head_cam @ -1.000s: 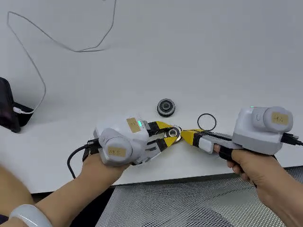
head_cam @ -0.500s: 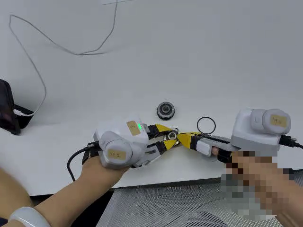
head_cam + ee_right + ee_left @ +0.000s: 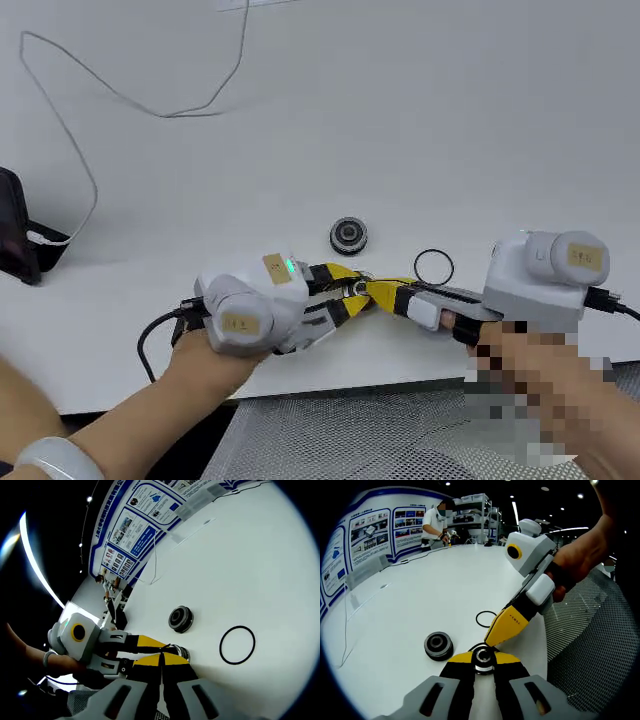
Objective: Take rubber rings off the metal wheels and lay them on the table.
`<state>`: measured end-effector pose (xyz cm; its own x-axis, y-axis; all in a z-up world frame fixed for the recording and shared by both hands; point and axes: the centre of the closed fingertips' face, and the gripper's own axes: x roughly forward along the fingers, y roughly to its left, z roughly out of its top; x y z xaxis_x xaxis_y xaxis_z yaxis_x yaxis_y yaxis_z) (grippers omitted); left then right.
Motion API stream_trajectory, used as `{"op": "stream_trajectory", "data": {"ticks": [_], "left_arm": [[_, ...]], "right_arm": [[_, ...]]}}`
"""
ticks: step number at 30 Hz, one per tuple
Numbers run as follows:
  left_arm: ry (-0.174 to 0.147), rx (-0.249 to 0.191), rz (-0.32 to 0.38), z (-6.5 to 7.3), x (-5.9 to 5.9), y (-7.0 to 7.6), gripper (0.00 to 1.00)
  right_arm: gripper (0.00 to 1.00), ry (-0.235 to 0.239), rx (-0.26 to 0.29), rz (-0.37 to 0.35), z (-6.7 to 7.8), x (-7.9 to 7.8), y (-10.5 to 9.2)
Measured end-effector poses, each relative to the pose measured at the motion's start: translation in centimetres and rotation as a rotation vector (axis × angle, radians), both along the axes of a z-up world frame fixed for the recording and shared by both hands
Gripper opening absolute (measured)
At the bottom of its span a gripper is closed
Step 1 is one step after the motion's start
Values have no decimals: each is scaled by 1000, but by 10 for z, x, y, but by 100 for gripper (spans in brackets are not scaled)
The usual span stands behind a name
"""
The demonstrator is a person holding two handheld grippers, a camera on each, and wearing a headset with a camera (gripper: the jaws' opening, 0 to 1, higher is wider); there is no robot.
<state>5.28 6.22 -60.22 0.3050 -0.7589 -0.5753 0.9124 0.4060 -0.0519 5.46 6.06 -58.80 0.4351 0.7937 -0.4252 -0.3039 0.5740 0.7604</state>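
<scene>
Clamping the held wheel (image 3: 484, 658) in the left gripper (image 3: 345, 293) gives me a fixed anchor: its jaws are clenched on the small metal wheel from both sides, low over the near edge of the table (image 3: 450, 120). That way the wheel should not turn or slip while I work on it from the other side. The right gripper (image 3: 161, 656) comes in from 3 o'clock, tip to tip with the left. Its yellow jaws are pressed together at the wheel's rim, and a thin black arc of the rubber ring (image 3: 476, 646) shows right at their tip. I judge it is pinching that ring to peel it off.

The opposed grip makes sense to me, because pulling the two hands apart would stretch the ring off the rim without dragging the wheel along.

The wheel itself is small, with a bright silver hub, a dark centre and shiny faces. Its ring is a slim black band, partly lifted on the side toward the right gripper, though I cannot tell how much of it sits in the groove.

At 12 o'clock from the held wheel, a second wheel (image 3: 348, 235) lies flat on the table, dark-rimmed, apparently with its ring on. At 2 o'clock a loose ring (image 3: 434, 266) lies flat, a thin black circle, already off.
</scene>
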Motion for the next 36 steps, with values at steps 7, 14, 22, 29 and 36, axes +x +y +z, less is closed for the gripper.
{"op": "stream_trajectory", "data": {"ticks": [7,14,22,29,36], "left_arm": [[-7,-16,4,7,-2,7,19],[-4,-114,-7,23,-11,3,25],[-10,-128,24,28,-8,6,27],[-36,-144,48,36,-4,10,29],[-39,-127,91,31,-1,21,33]], "right_arm": [[1,10,-5,-7,-3,0,0],[1,14,-16,-19,-7,1,-1],[1,9,-32,-24,-7,2,-3],[1,-22,-84,-14,-6,5,-7],[1,-164,-258,64,0,10,-12]]}}
